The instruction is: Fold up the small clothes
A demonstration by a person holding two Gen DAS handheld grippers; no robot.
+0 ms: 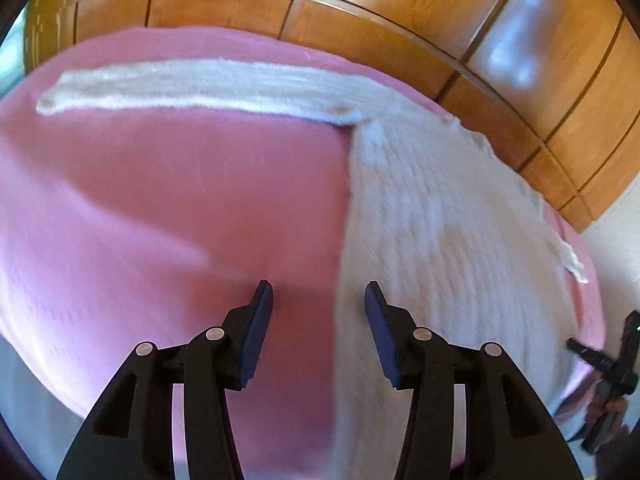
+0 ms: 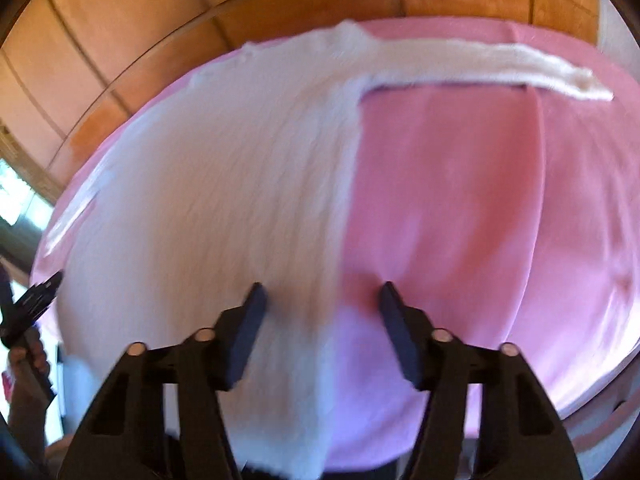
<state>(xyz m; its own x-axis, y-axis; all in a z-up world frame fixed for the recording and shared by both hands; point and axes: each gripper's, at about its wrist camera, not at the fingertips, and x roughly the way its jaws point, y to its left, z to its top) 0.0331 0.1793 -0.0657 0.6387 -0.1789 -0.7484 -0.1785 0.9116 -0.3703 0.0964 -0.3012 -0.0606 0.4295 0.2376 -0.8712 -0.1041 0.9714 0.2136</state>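
A white knitted sweater (image 1: 448,232) lies flat on a pink bedsheet (image 1: 168,200), one sleeve (image 1: 200,84) stretched out to the left. My left gripper (image 1: 319,294) hovers open over the sweater's left side edge, nothing between its pads. In the right wrist view the same sweater (image 2: 208,200) fills the left half, its other sleeve (image 2: 500,64) reaching right. My right gripper (image 2: 321,294) stands open above the sweater's right side edge, holding nothing. Each gripper shows at the edge of the other's view, held by a hand: the right gripper (image 1: 600,360) and the left gripper (image 2: 32,308).
A wooden panelled wardrobe (image 1: 400,12) runs along the far side of the bed. The pink sheet (image 2: 500,220) spreads out on both sides of the sweater. Both pictures are motion-blurred.
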